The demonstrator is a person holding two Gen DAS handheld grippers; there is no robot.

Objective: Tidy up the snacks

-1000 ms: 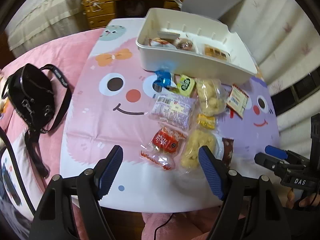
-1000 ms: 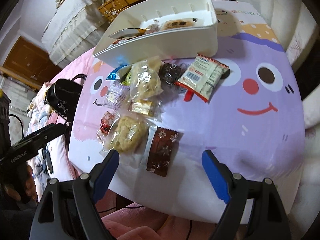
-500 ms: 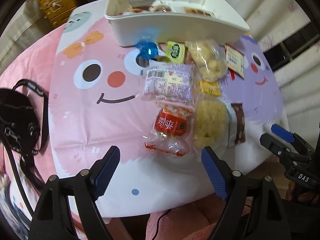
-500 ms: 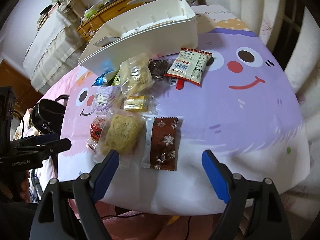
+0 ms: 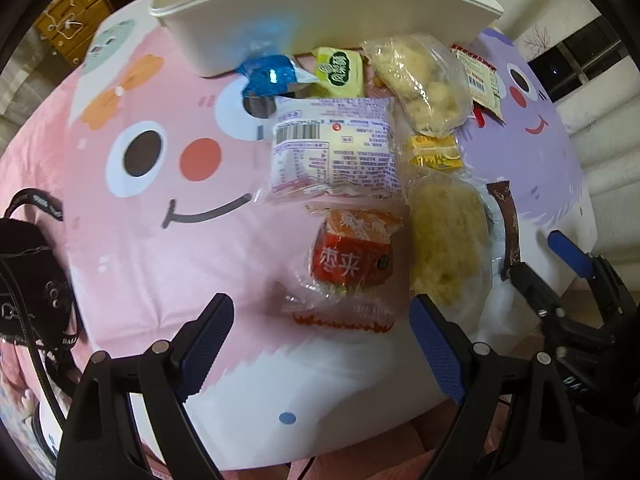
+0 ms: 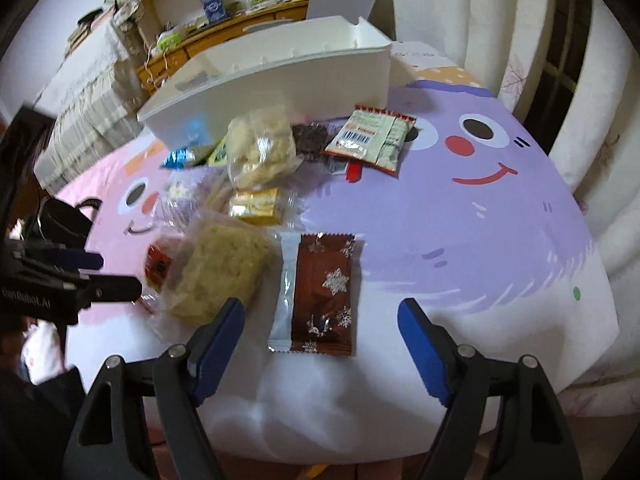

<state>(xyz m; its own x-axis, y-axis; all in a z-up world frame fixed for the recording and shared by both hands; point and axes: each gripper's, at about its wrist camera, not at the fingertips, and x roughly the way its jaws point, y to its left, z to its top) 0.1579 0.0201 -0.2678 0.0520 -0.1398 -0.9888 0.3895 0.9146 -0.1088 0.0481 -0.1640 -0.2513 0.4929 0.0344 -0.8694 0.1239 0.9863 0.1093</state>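
Several wrapped snacks lie on the cartoon tablecloth in front of a white bin [image 5: 320,28], which also shows in the right wrist view [image 6: 280,80]. My left gripper [image 5: 322,320] is open, low over a red-and-orange snack pack [image 5: 348,264], with the pack just ahead between the fingers. My right gripper [image 6: 320,320] is open, its fingers either side of a brown snowflake bar [image 6: 324,292]. A pale crumbly cake in clear wrap [image 5: 448,240] lies between the two; it also shows in the right wrist view [image 6: 220,272].
A white-and-purple pack [image 5: 332,148], blue wrapper [image 5: 268,76], green pack [image 5: 340,72], clear bag of puffs [image 5: 420,80], yellow candy [image 5: 434,152] and a red-trimmed packet [image 6: 368,140] lie near the bin. A black bag [image 5: 28,280] sits at left. The table's front edge is near.
Both grippers have moved forward and down toward the snacks. The left now hovers over the red-and-orange pack, the right over the brown bar. Both stay open.
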